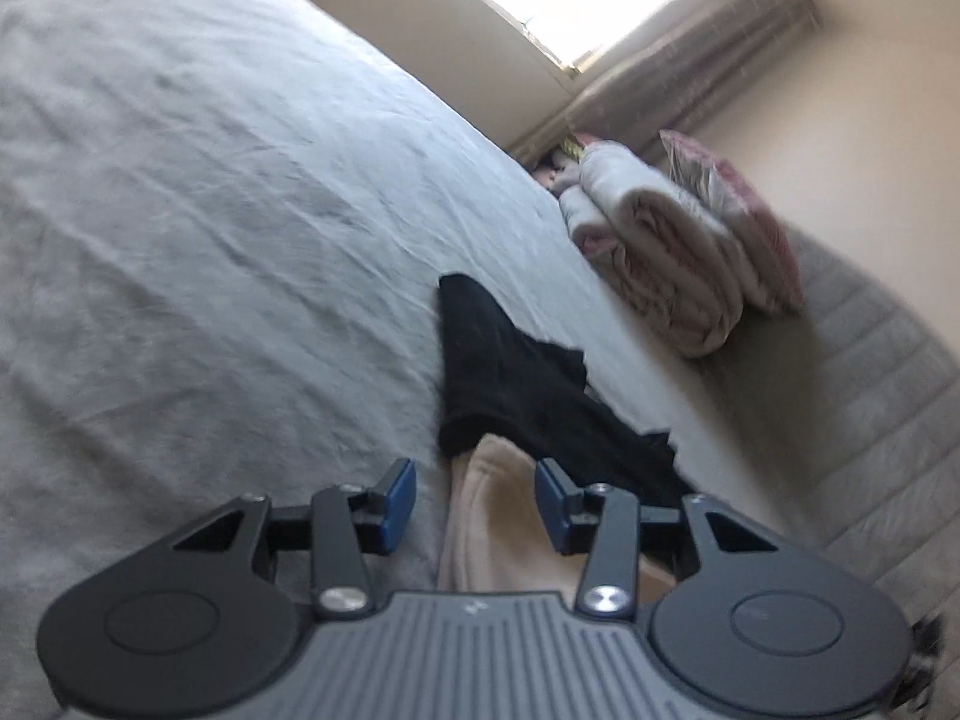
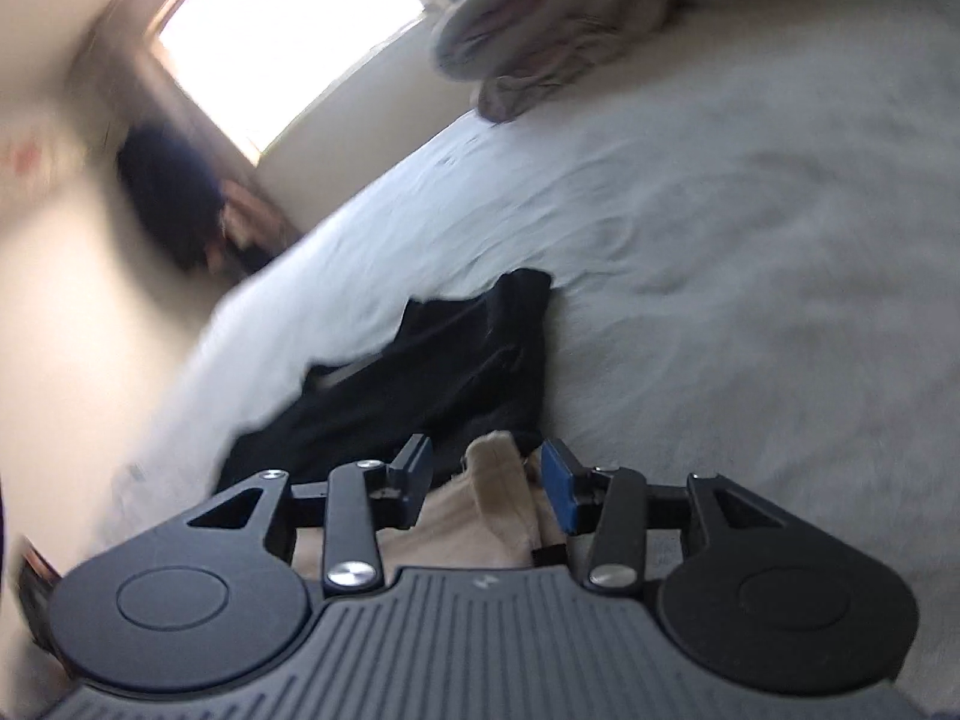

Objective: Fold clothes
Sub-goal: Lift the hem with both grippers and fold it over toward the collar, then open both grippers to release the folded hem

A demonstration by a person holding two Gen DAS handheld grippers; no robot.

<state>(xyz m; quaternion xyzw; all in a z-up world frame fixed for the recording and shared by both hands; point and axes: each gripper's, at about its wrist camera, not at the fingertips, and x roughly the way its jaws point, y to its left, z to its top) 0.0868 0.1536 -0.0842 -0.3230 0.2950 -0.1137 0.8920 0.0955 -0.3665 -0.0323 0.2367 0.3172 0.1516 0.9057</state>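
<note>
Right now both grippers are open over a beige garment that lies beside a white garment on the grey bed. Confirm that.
Not quite: the garment beside the beige garment is black, not white. The left wrist view shows the black garment clearly. The rest holds: the left gripper and right gripper are open over the grey bed.

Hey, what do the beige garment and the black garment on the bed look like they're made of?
The beige garment looks like a soft, matte fleece or brushed knit: its rounded edge looks thick and fuzzy. The black garment looks like a thinner matte knit, maybe cotton jersey, lying flat with limp creases. Blur leaves both uncertain. The light grey bed sheet looks like wrinkled woven cotton.
</note>
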